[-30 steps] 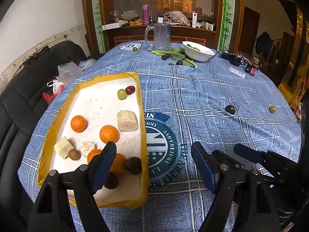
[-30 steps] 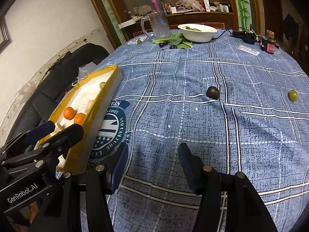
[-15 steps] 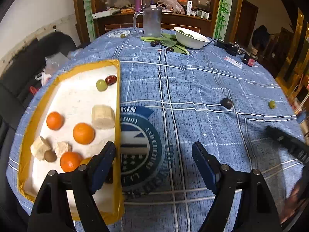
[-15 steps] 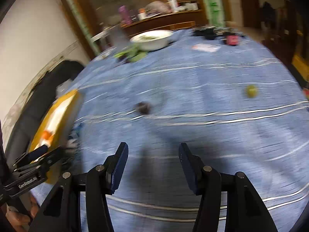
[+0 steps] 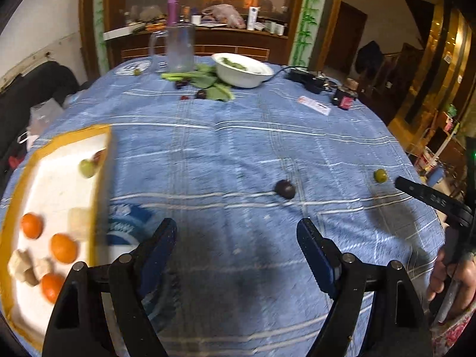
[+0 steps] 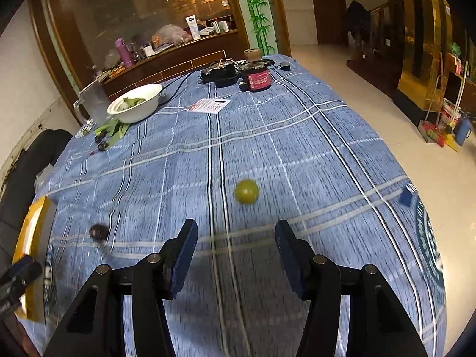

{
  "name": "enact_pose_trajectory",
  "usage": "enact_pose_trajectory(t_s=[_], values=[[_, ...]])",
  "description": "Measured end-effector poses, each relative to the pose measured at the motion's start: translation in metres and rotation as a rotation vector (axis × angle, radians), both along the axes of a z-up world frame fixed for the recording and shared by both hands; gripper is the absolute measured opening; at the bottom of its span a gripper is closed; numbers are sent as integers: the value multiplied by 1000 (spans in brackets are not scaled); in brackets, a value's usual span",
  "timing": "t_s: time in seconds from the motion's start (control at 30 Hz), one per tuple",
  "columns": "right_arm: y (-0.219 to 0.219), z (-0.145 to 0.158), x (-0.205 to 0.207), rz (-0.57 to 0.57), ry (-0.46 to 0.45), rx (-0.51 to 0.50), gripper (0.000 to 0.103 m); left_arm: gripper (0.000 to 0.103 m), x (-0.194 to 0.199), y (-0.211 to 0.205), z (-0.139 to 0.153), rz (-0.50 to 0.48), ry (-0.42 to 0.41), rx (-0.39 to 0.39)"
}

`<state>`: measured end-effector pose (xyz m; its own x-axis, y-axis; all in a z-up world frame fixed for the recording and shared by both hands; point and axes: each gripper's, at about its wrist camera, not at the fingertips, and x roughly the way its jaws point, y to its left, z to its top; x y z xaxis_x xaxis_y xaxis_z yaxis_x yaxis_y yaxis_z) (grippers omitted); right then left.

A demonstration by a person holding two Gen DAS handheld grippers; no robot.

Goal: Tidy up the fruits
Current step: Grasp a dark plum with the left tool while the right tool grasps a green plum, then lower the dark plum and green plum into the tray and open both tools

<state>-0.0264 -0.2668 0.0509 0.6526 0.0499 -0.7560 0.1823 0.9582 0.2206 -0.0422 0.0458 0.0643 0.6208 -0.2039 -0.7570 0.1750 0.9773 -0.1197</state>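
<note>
A blue checked cloth (image 6: 312, 148) covers my table, with a white bowl (image 6: 135, 104) at the far end before a wooden counter (image 6: 166, 59), and a yellow-rimmed tray (image 5: 59, 145) of oranges (image 5: 63, 247) on the left. The tray's near corner is cut off and blurred. Both my left gripper (image 5: 236, 238) and right gripper (image 6: 236, 245) hang wide apart and empty, the right just short of a green fruit (image 6: 246, 192), a dark fruit (image 5: 285, 189) lying loose between.

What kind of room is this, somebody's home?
Probably a home dining room: a round table under a blue checked tablecloth, a white bowl of greens, and a cluttered wooden counter behind.
</note>
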Motion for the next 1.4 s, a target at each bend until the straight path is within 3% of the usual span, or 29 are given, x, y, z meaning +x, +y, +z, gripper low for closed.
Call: enact_pose_trajectory(t_s=[0.27, 0.47, 0.6, 0.77, 0.9, 0.97, 1.0, 1.13, 1.4], values=[[-12, -18, 39, -38, 36, 17, 58, 79, 41, -31, -27, -56, 44, -71], [-15, -26, 49, -35, 40, 24, 58, 53, 56, -51, -35, -118, 36, -63], [-10, -32, 54, -12, 49, 10, 58, 50, 61, -56, -43, -138, 45, -60], [-5, -34, 56, 4, 33, -25, 57, 37, 67, -58, -53, -132, 56, -47], [-5, -34, 54, 9, 24, -22, 44, 30, 67, -63, -54, -139, 38, -16], [-5, -35, 54, 11, 24, -35, 41, 22, 65, -65, -54, -150, 26, -5], [-5, -35, 52, 12, 24, -36, 34, 22, 64, -66, -53, -151, 17, 0], [-7, -35, 50, 7, 21, -29, 27, 21, 63, -59, -51, -147, 13, -40], [-7, -31, 45, -1, -2, -32, 25, 21, 58, -54, -46, -140, -9, -72]])
